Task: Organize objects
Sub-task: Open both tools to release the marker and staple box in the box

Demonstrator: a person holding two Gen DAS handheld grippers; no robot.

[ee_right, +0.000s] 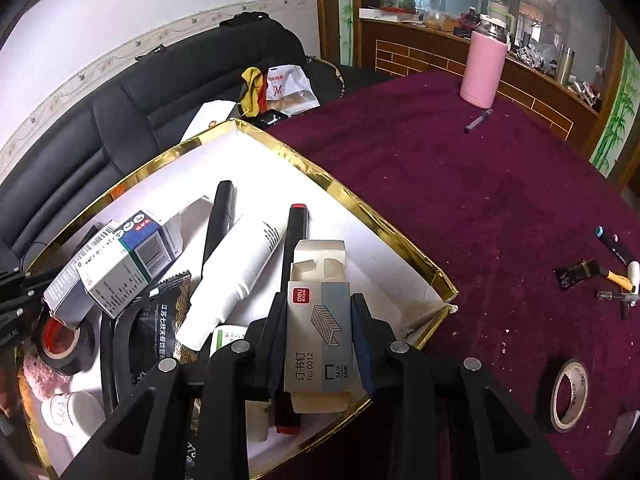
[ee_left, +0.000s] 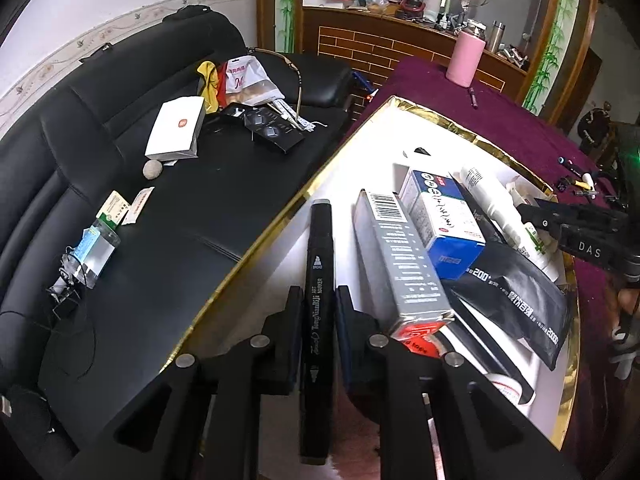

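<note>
A white box with gold rim [ee_left: 280,216] [ee_right: 384,220] sits on the purple table and holds several items: a grey carton [ee_left: 404,264], a blue-white medicine box [ee_left: 440,220] [ee_right: 128,256], a white tube [ee_right: 236,276], a black pouch [ee_left: 516,296]. My left gripper [ee_left: 318,300] is shut on a black art marker [ee_left: 318,280] over the box's left side. My right gripper [ee_right: 318,312] is shut on a grey staples box [ee_right: 318,332] over the box's near right corner. The right gripper also shows in the left wrist view [ee_left: 528,214].
On the purple cloth [ee_right: 460,200] lie a tape roll [ee_right: 568,394], a pink bottle [ee_right: 482,68], a pen [ee_right: 478,120] and small markers [ee_right: 612,240]. A black sofa [ee_left: 160,208] with loose items stands left of the table.
</note>
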